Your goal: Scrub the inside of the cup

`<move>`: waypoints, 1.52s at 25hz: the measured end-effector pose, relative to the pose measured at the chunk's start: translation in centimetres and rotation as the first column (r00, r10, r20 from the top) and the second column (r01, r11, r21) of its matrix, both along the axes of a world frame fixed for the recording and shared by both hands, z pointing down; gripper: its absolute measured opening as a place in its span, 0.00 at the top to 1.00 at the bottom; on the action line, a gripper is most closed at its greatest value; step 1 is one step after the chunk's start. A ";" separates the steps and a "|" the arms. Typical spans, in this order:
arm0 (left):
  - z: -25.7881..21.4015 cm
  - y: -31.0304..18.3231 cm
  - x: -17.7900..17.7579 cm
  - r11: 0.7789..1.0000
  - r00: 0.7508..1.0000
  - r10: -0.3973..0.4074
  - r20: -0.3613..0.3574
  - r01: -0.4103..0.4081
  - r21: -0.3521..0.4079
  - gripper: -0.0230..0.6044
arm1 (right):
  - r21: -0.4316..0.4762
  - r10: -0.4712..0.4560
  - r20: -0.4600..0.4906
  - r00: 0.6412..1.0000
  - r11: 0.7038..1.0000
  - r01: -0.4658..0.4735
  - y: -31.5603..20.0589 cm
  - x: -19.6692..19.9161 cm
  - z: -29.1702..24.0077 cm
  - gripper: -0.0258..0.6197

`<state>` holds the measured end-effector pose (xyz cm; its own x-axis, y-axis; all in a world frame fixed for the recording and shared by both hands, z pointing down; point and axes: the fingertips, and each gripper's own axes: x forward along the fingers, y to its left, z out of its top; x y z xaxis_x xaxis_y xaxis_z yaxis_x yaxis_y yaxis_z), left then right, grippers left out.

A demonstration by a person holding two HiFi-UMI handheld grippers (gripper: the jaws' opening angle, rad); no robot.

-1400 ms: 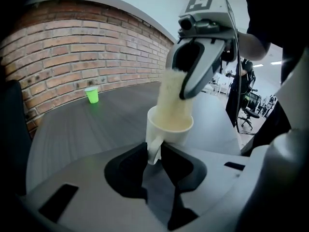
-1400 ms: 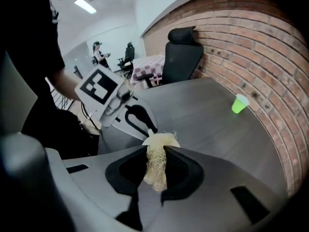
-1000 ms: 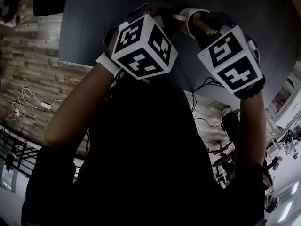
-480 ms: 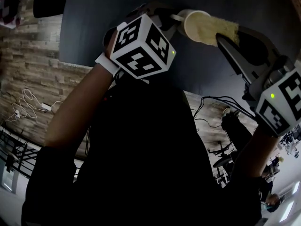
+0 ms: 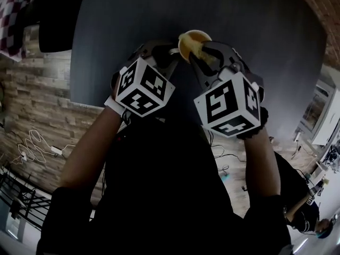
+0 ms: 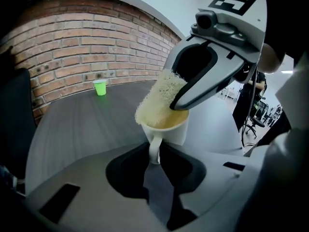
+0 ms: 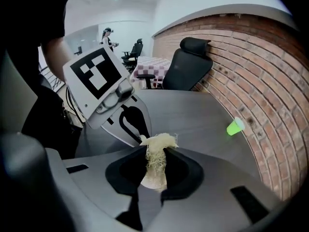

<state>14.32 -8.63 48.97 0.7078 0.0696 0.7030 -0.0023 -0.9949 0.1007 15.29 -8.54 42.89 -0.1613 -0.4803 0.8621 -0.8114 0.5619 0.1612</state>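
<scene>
Right tongs point(image 7: 155, 154) and loofah point(image 6: 157, 99) back at cup point(image 6: 170, 132) mouth

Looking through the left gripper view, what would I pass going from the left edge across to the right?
Black chair → green cup → yellow sponge, dipping into the white cup → right gripper, clamped on the sponge.
</scene>
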 end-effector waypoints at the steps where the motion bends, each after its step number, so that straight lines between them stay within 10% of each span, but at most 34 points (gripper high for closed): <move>1: -0.2 0.0 0.1 1.000 1.000 -0.005 0.001 0.005 -0.001 0.84 | -0.005 -0.008 -0.013 1.000 1.000 0.008 0.1 0.0 -0.5 0.83; 16: -1.9 1.4 1.4 0.997 1.000 0.023 0.018 -0.024 0.073 0.84 | -0.127 -0.037 -0.037 0.999 0.991 0.032 5.1 1.8 -3.5 0.83; 22: -1.9 1.6 1.6 0.991 0.998 0.057 0.036 -0.061 0.121 0.84 | -0.185 -0.134 -0.210 0.968 0.978 0.095 3.6 2.4 2.9 0.83; 28: -2.3 3.5 2.7 0.993 0.998 0.051 0.041 -0.055 0.109 0.84 | -0.063 -0.119 -0.293 0.949 0.992 0.105 5.1 4.0 0.7 0.83; 38: -2.5 5.0 2.0 0.990 0.996 0.073 0.052 -0.079 0.117 0.85 | 0.242 0.173 -0.246 0.954 0.964 -0.112 7.1 6.6 -9.6 0.83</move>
